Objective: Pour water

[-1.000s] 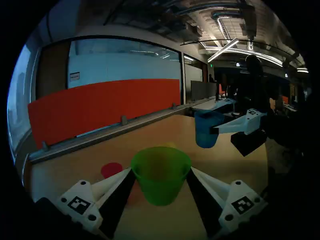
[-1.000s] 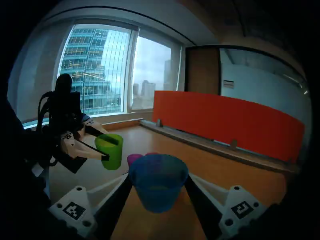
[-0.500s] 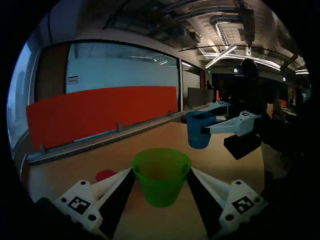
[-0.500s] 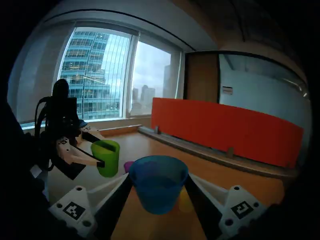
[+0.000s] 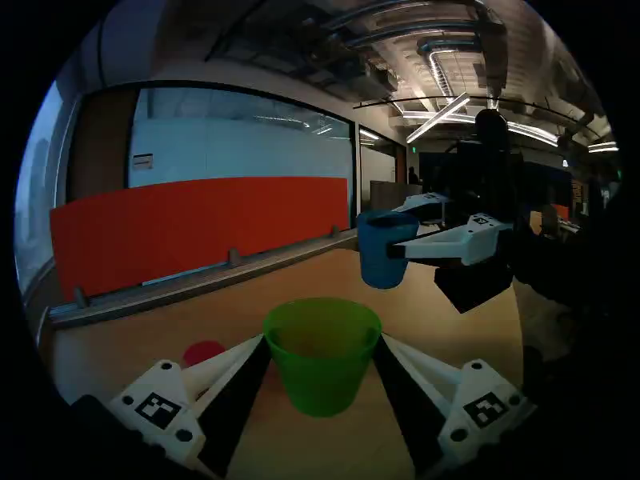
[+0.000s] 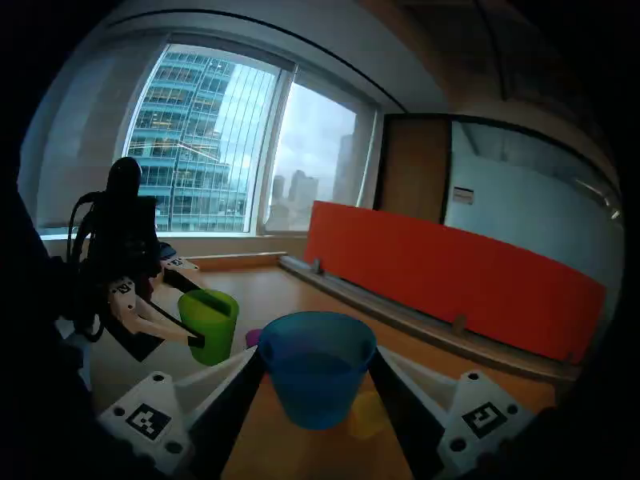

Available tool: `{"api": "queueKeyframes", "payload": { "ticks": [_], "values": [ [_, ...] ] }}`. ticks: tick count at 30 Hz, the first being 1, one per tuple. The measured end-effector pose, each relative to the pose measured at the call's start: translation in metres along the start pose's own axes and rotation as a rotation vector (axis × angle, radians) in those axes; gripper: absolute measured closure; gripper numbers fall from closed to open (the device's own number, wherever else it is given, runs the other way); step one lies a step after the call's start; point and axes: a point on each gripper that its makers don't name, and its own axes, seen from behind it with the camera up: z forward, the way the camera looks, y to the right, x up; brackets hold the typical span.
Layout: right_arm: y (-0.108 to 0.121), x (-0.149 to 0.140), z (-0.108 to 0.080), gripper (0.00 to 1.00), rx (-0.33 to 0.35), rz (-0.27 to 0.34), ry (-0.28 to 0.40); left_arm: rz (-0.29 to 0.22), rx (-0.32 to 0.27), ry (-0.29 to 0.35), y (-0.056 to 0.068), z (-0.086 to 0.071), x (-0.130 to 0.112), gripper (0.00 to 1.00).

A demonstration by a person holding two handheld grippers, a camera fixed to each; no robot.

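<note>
- The left claw [image 5: 322,346] is clenched on a green cup [image 5: 322,364]: in the left gripper view both fingers press on the cup's sides just under its rim.
- The green cup stands upright with its mouth open upward, held clear of the wooden tabletop [image 5: 240,300].
- The right claw [image 6: 318,360] grips a blue cup [image 6: 318,388] the same way, with a finger against each side; this cup is upright too.
- I cannot tell whether either cup holds water.
- In the left gripper view the blue cup [image 5: 382,252] hangs above the tabletop, up and to the right of the green one and well apart from it, with the white fingers of the right claw reaching in from the right.
- In the right gripper view the green cup [image 6: 208,324] sits off to the left, pinched by the left claw.
- A small red round thing [image 5: 202,352] lies on the tabletop just left of the left claw's finger.
- An orange panel [image 5: 200,224] runs along the tabletop's far edge.
- A large window [image 6: 208,160] shows tall buildings outside.
</note>
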Motion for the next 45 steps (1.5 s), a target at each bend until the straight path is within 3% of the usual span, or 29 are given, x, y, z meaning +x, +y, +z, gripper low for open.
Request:
{"api": "queueKeyframes", "payload": {
  "ticks": [23,45],
  "values": [
    [0.008,0.053,0.020,0.09,-0.017,-0.222,0.066,0.007,-0.057,0.040,0.019,0.005,0.011,0.13],
    [0.015,0.094,0.035,0.09,-0.061,-0.534,0.113,0.019,-0.097,0.044,0.034,0.013,0.017,0.14]
  ]
}}
